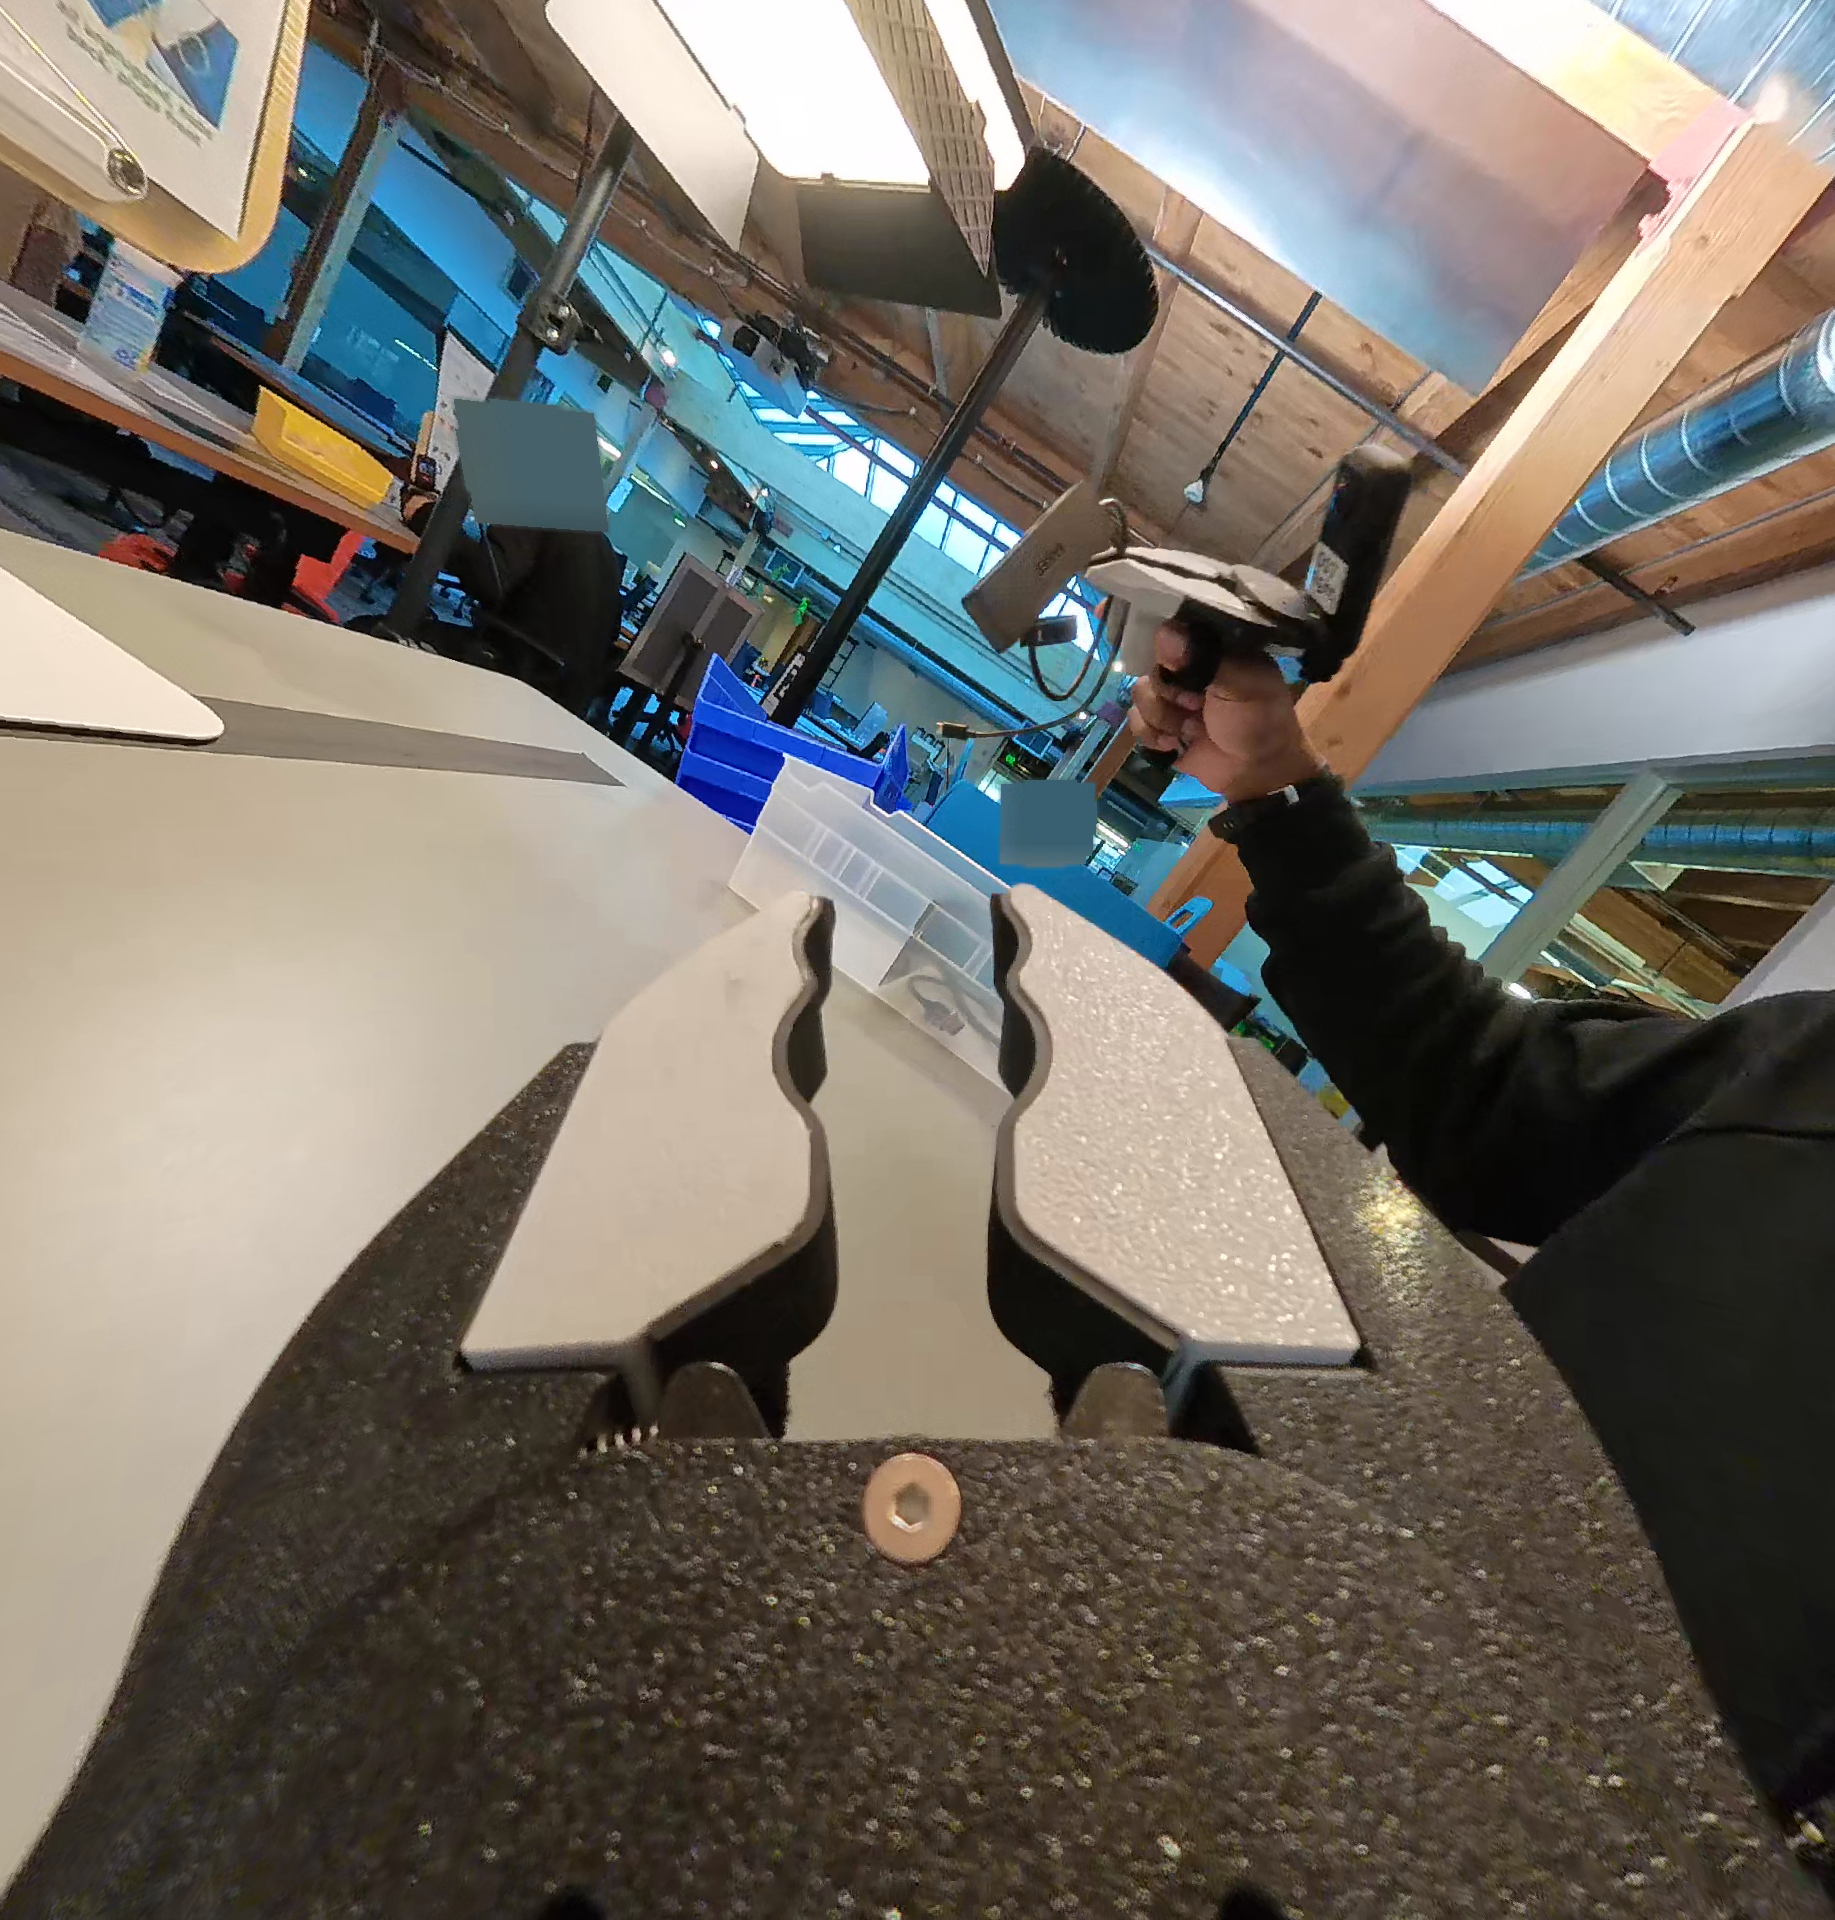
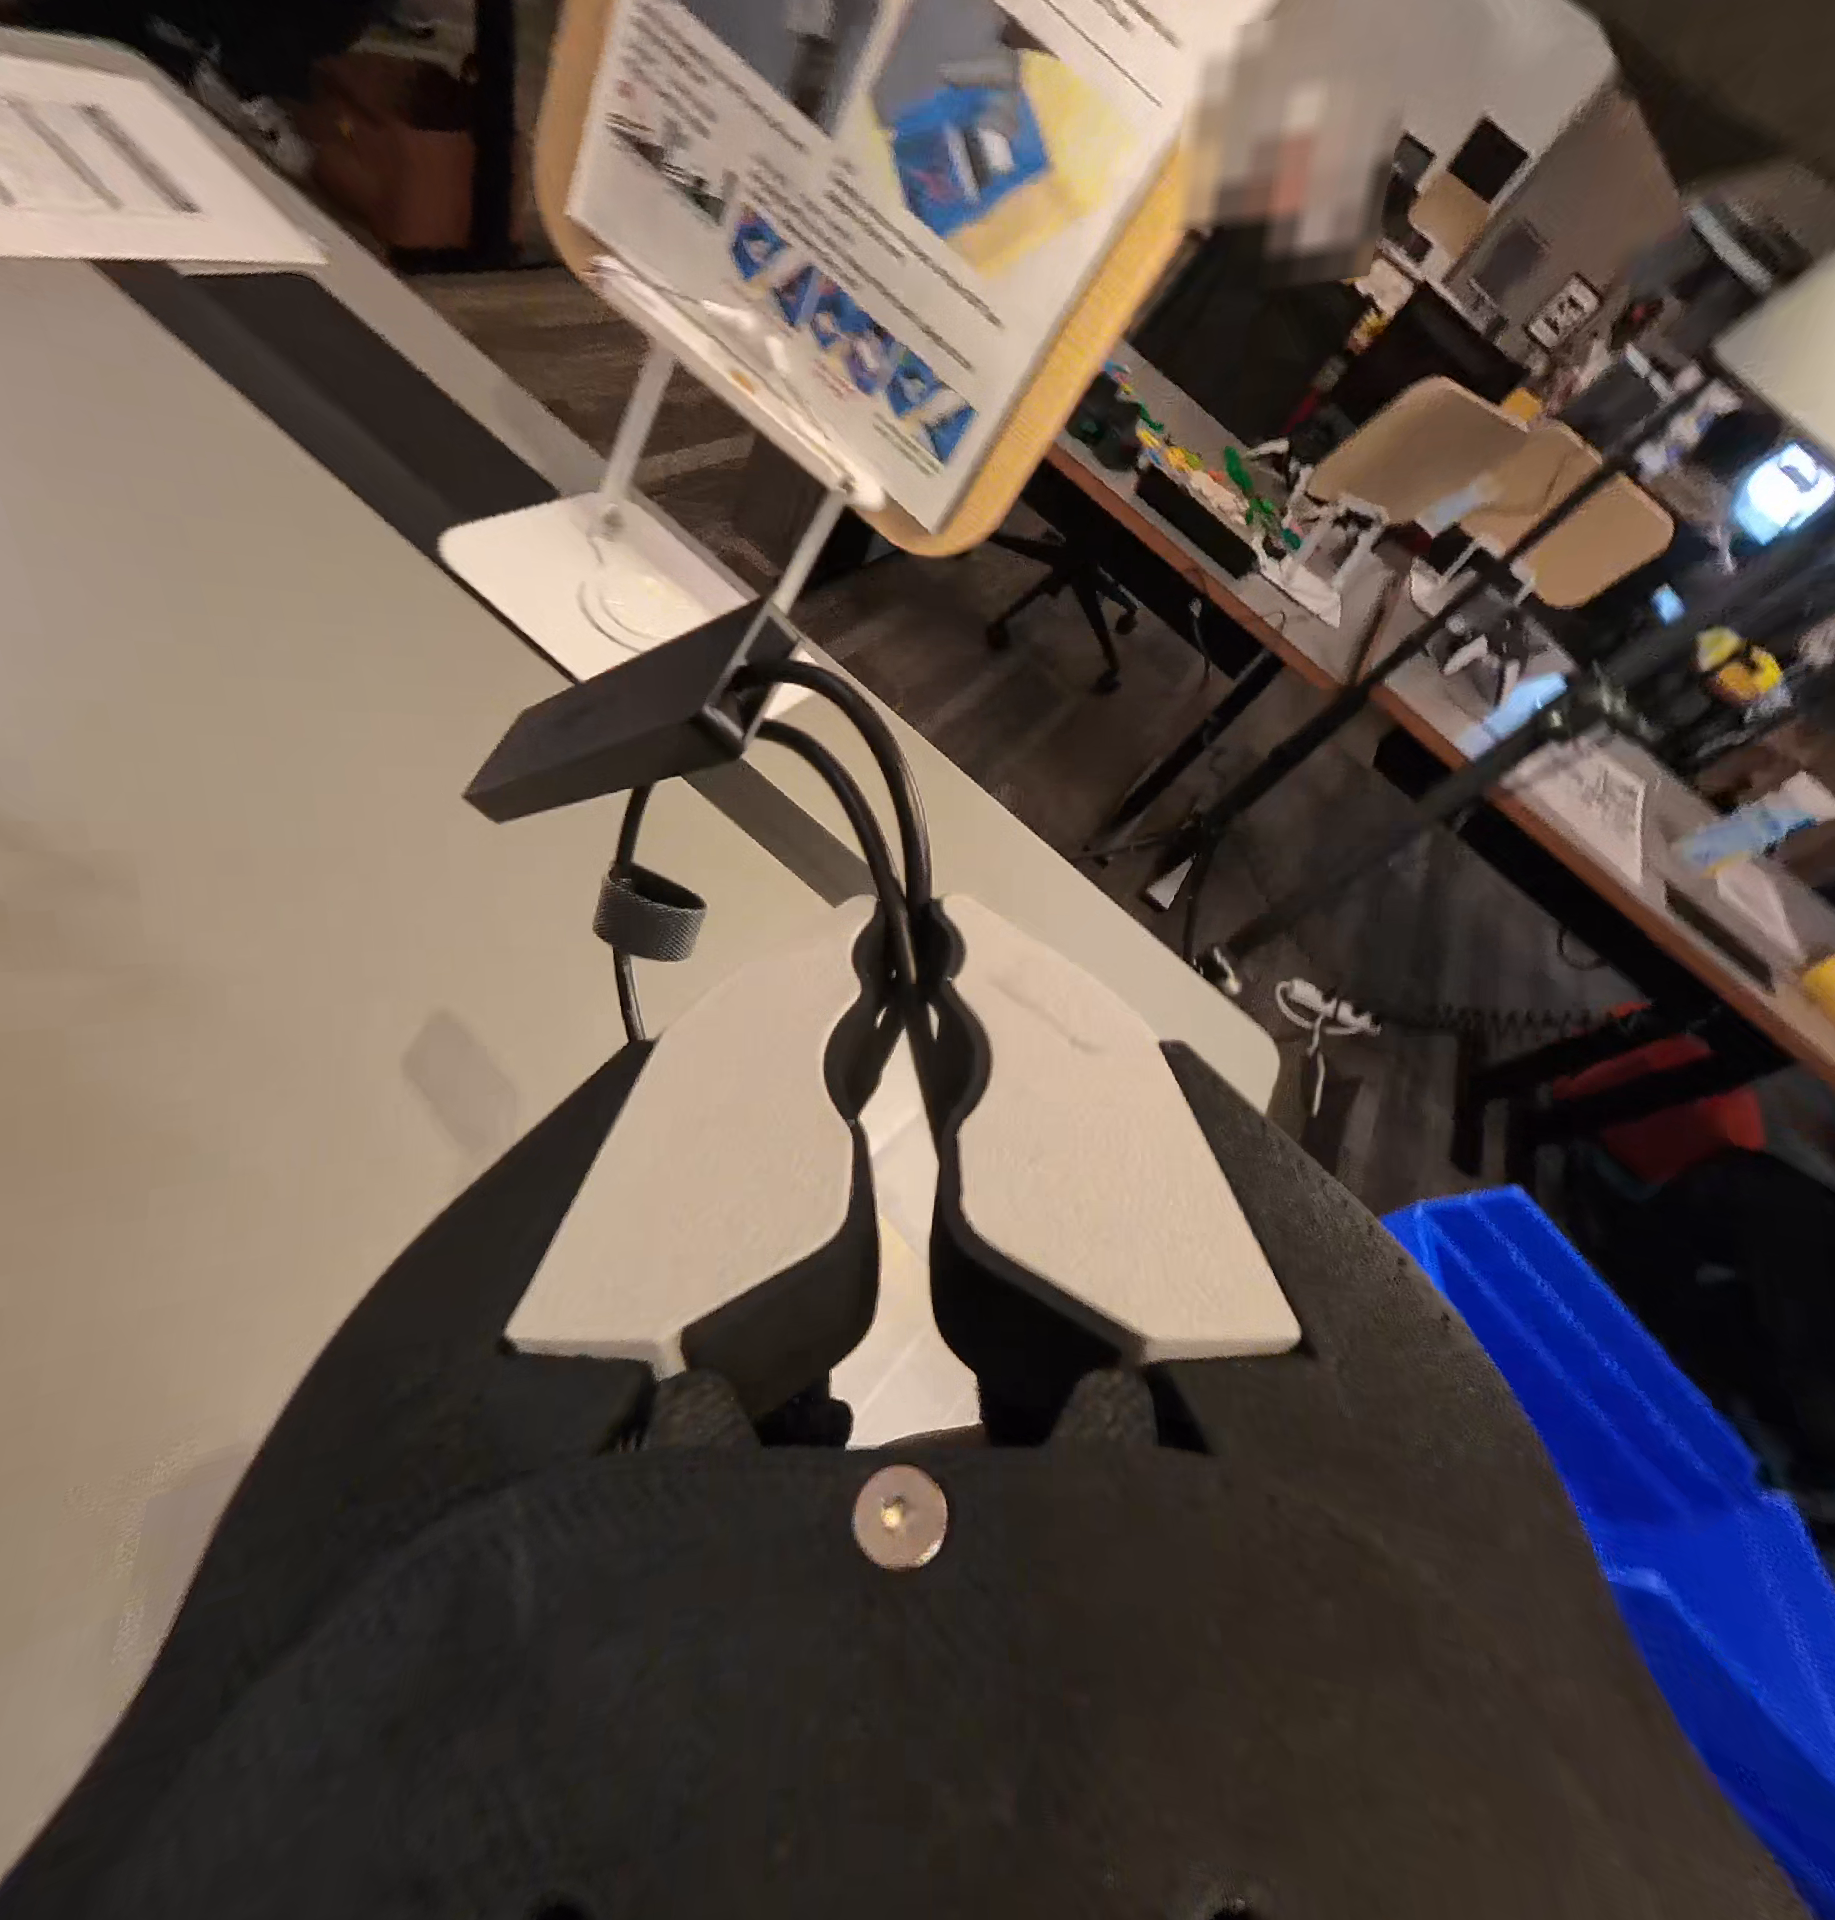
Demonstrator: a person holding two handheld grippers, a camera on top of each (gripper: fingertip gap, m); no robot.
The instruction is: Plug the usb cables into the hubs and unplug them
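The right gripper point(image 2: 908, 971) is clamped on black cables point(image 2: 897, 821) that loop up to a dark flat hub point(image 2: 622, 727), lifting it clear of the pale table point(image 2: 217, 727); a grey strap point(image 2: 648, 914) bundles one strand just left of the tips. The left gripper point(image 1: 908, 925) hangs low over the table with its tongs apart and nothing between them. In the left wrist view the raised hand point(image 1: 1219, 717) holds that gripper high, a grey hub point(image 1: 1038, 566) and trailing cable dangling from it (whether a plug is seated I cannot tell). To do this step well, I judge the hub should come down onto the table, so the free gripper can pin its body before any plug is pushed or pulled. Room is open to the left; a clear bin point(image 1: 871, 894) and blue bins point(image 1: 747, 748) crowd the far right, and the sign stand point(image 2: 622, 561) sits near the table's far edge.
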